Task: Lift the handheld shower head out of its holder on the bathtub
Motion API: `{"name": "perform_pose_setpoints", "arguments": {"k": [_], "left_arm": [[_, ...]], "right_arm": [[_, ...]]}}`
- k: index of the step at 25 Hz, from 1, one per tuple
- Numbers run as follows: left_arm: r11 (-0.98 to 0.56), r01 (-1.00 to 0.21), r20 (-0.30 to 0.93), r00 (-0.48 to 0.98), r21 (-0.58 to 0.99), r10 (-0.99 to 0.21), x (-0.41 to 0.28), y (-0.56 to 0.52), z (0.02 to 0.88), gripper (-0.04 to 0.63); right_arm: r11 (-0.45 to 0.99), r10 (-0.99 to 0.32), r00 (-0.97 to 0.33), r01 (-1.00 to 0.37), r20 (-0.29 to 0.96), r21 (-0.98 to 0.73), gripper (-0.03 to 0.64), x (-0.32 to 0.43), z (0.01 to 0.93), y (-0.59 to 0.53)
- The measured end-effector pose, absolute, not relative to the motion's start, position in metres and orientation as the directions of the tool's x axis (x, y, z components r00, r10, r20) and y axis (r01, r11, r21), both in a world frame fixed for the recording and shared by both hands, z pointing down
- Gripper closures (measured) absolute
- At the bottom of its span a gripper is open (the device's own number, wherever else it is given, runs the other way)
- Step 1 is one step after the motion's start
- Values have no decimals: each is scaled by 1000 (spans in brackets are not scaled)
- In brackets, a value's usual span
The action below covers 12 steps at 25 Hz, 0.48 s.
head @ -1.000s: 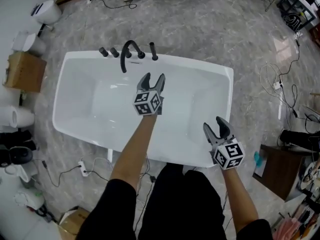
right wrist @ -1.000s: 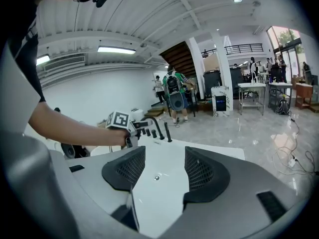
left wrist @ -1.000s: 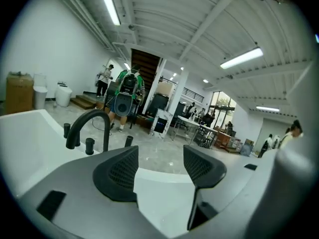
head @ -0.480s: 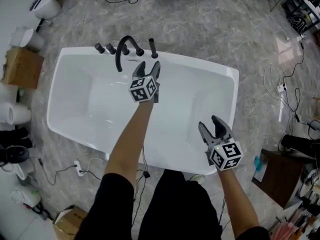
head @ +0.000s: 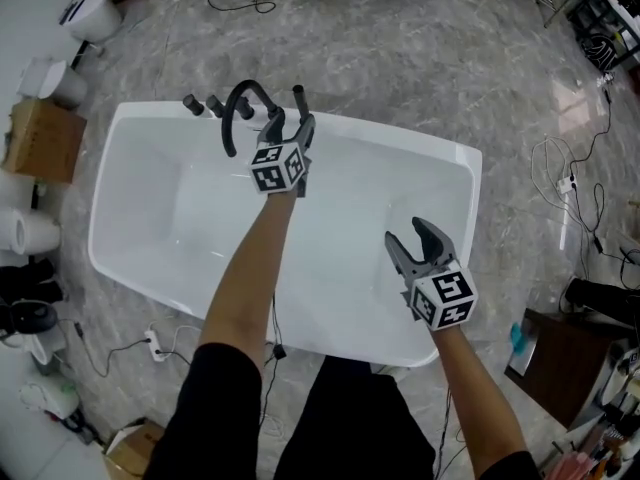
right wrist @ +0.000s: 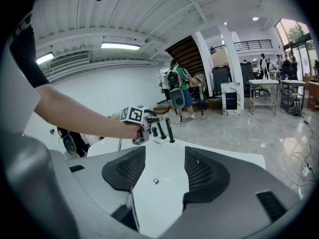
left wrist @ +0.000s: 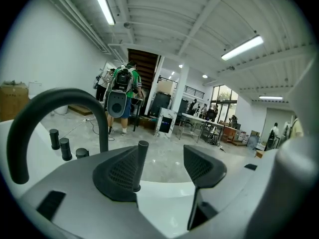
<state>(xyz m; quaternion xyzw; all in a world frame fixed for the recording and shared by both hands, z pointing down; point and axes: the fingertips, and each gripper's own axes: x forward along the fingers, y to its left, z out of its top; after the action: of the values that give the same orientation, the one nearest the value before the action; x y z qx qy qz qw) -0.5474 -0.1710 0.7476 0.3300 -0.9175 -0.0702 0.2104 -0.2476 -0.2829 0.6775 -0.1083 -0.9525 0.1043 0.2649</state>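
Observation:
The handheld shower head [head: 298,96] is a slim black rod standing upright in its holder on the far rim of the white bathtub [head: 440,158], just right of the black arched spout [head: 236,108] and its knobs [head: 200,104]. My left gripper [head: 290,124] is open and reaches up to that rod. In the left gripper view the shower head [left wrist: 141,156] stands beyond the open left gripper [left wrist: 159,159], in line with the gap and overlapping the left jaw; contact is not visible. My right gripper [head: 410,236] hangs open over the tub's near right side, holding nothing. The right gripper [right wrist: 159,166] view shows the shower head [right wrist: 170,129] far off.
A cardboard box [head: 40,140] and white fixtures [head: 92,18] stand left of the tub. Cables [head: 560,178] trail over the marble floor. A dark wooden table [head: 560,343] sits at the lower right. People [left wrist: 122,98] stand far behind the tub. The drain [right wrist: 156,181] lies in the tub floor.
My left gripper has travelled forward across the tub to the far rim, arriving at the shower head. The right gripper has shifted slightly left and forward, still open.

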Motion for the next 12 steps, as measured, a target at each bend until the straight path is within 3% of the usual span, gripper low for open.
{"name": "perform_pose_setpoints", "arguments": {"k": [12], "left_arm": [[789,-570,385,-692,229,-611,-583,-184,776,330]], "right_arm": [[942,307,-836,198,455,-271,399,-285,679,-266]]}}
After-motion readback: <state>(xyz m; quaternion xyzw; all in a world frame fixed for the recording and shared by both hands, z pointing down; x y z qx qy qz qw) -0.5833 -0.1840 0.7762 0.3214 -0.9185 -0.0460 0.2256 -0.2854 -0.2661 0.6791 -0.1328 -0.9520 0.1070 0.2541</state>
